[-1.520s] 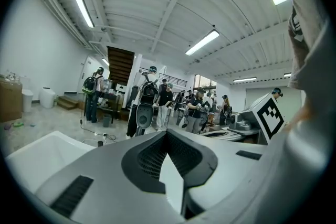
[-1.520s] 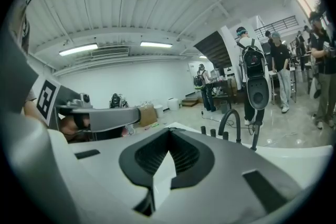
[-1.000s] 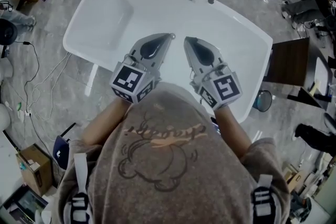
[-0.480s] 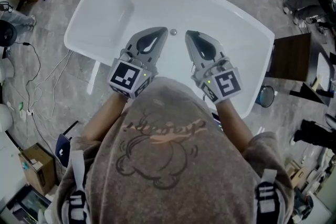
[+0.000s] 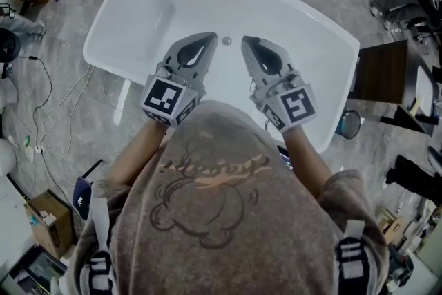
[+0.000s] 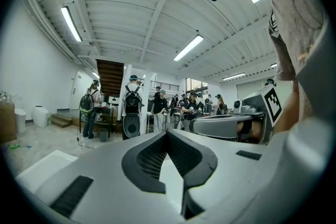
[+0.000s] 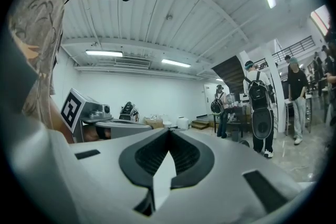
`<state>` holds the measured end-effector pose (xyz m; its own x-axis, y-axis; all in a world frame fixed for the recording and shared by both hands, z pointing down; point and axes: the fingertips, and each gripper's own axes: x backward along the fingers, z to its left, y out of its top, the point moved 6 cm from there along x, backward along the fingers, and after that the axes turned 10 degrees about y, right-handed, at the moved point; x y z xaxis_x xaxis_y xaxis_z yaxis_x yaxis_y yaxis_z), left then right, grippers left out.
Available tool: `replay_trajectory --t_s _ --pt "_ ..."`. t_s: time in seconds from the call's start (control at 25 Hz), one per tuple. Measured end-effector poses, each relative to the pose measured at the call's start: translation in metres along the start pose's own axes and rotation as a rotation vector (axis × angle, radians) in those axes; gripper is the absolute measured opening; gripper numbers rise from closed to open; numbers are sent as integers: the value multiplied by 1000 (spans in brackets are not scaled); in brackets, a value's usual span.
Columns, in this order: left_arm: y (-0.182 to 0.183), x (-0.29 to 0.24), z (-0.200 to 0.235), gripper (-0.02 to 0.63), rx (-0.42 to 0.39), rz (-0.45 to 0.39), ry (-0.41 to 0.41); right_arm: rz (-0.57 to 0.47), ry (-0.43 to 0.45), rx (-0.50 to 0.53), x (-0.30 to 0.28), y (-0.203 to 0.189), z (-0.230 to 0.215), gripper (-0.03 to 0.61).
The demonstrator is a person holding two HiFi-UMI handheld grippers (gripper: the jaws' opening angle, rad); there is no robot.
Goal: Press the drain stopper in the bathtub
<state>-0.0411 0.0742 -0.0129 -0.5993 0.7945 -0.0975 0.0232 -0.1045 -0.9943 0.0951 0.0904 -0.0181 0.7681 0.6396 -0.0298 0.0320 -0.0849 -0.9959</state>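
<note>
Both pressed together: left tongs [image 5: 213, 36], right tongs [image 5: 244, 41]; glossy white bathtub [image 5: 138, 7], round metal stopper [image 5: 226, 41].

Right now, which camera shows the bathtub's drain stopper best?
The head view: it looks down into the bathtub, where the drain stopper shows as a small round disc between the tips of the left gripper and right gripper. Both gripper views face out across the room and show none of it.

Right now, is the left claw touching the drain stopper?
Apart. The left gripper view shows the left claw shut, its tips pointing into the open room. In the head view the drain stopper shows clear beside its tip.
</note>
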Motion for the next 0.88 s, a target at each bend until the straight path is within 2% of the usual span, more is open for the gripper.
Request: replay_trajectory --t_s 0.88 --pt "-3 3 3 2 32 4 38 11 24 -8 -8 -7 7 -3"
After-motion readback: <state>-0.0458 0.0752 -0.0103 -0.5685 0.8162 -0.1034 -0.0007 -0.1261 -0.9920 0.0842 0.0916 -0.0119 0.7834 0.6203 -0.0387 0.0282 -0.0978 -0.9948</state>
